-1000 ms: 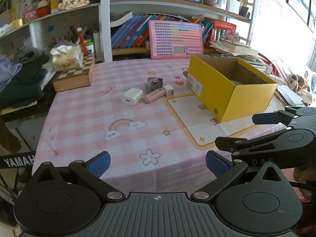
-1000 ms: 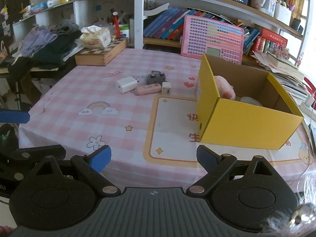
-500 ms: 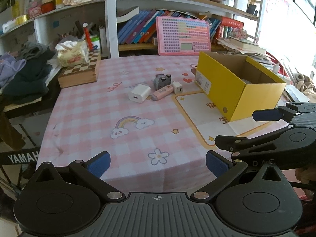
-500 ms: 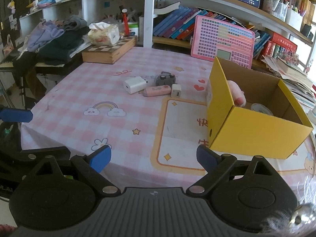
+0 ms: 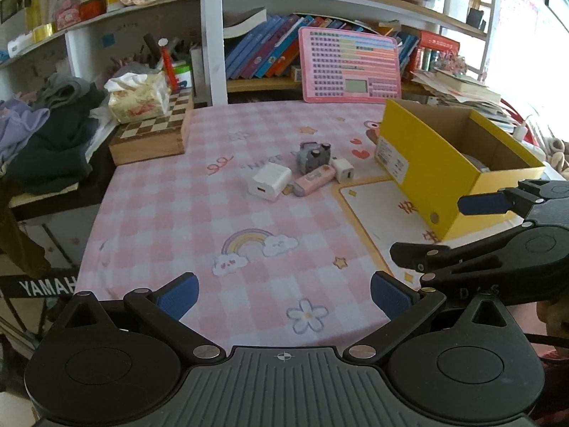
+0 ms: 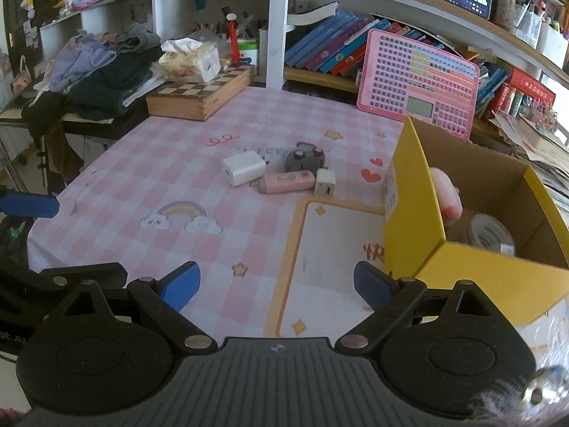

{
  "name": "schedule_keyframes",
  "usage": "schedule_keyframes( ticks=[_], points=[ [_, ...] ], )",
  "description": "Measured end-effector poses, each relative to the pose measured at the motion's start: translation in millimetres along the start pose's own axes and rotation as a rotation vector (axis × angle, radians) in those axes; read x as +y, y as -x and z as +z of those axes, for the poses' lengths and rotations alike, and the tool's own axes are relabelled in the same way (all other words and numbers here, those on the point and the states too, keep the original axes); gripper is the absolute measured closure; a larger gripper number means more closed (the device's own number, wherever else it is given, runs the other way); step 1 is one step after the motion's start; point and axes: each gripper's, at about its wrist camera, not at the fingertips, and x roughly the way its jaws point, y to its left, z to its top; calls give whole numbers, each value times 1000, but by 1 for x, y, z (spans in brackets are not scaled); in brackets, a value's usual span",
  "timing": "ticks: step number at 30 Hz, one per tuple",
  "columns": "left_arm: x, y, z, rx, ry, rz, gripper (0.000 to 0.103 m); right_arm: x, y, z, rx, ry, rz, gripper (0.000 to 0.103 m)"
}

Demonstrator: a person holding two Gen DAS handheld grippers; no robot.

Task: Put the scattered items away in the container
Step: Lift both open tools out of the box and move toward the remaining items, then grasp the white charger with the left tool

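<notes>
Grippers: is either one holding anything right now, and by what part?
Nothing is held. The left gripper and right gripper are both open and empty.

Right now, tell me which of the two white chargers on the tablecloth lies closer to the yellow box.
The small white cube charger, beside the pink case's box-side end. The larger white charger lies at the cluster's far side from the yellow box.

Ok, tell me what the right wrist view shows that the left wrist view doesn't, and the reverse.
Only the right wrist view sees into the yellow box: a pink soft item and a tape roll lie inside.

Only the left wrist view shows the YAMAHA strap at the table's left edge.

Both show the open left gripper and right gripper, the large white charger, pink case, small white charger and grey toy.
</notes>
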Motion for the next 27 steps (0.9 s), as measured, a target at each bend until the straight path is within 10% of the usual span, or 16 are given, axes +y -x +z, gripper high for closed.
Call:
schedule_keyframes(
  ticks=[27],
  points=[
    [10,-85,58,10,-41,59,0,-48,-89,69,30,-129,-19,12]
  ],
)
